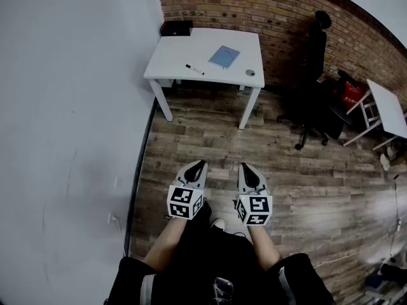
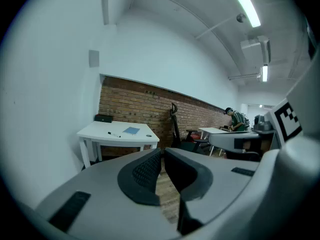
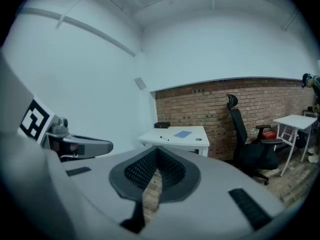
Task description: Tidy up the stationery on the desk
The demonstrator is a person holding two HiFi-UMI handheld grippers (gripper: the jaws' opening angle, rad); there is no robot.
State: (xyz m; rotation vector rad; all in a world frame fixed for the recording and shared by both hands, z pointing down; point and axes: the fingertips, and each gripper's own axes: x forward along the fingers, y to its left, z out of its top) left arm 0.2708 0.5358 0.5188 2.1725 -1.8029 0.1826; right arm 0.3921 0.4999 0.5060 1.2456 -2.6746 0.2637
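Observation:
A white desk point(image 1: 172, 61) stands against the brick wall, far ahead of me. On it lie a black marker pen point(image 1: 194, 69), a blue notebook point(image 1: 224, 56), a small round grey item point(image 1: 250, 73) and a black box point(image 1: 176, 27) at the back left corner. My left gripper point(image 1: 199, 165) and right gripper point(image 1: 245, 168) hang side by side over the wooden floor, well short of the desk. Both are shut with nothing held. The left gripper view shows the desk point(image 2: 100, 131) beyond the left gripper point(image 2: 163, 152). The right gripper view shows the notebook point(image 3: 183, 133) beyond the right gripper point(image 3: 157, 149).
A black office chair point(image 1: 315, 100) stands right of the desk, with a red item point(image 1: 351, 94) behind it. A second white table point(image 1: 389, 107) is at the far right. A white wall runs along the left. A person point(image 2: 234, 119) is far off.

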